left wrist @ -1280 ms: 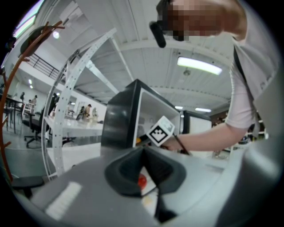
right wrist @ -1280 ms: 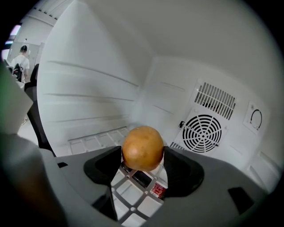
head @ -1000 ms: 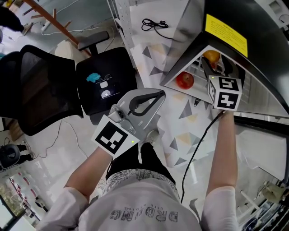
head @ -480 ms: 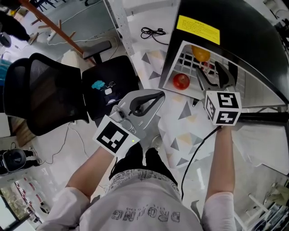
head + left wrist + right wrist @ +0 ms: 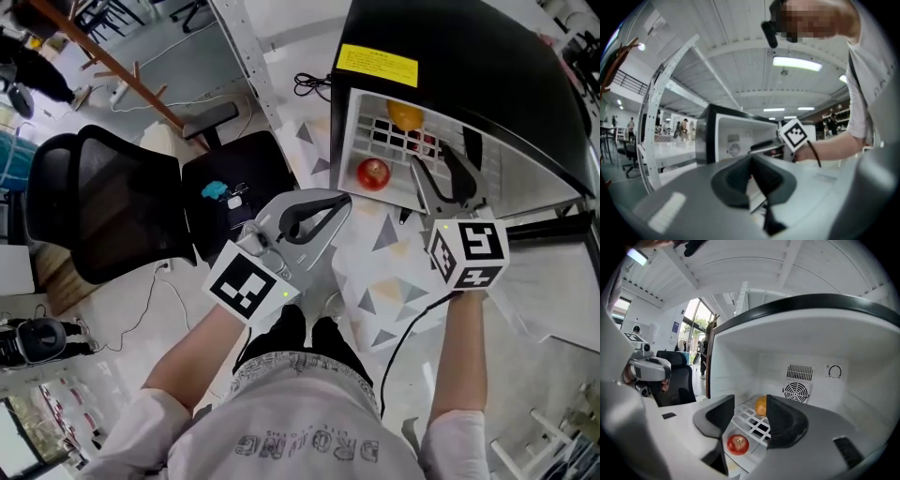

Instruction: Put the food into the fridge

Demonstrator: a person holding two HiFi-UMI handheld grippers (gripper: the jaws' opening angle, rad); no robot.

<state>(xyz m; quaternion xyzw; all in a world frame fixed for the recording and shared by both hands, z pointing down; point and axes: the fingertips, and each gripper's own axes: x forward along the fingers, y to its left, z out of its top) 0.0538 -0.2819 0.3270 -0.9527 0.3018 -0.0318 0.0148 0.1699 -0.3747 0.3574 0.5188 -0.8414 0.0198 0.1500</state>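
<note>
The apple (image 5: 373,172) is showing red, the round fruit (image 5: 405,114) orange, the fridge (image 5: 469,66) black outside, white inside, its label (image 5: 377,65) yellow.

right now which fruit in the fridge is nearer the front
The red apple, by the fridge's front edge; the orange sits farther back.

Left tongs (image 5: 341,200) together; right tongs (image 5: 432,161) narrowing, empty

"DRONG" upside down on shirt (image 5: 305,417)
</note>
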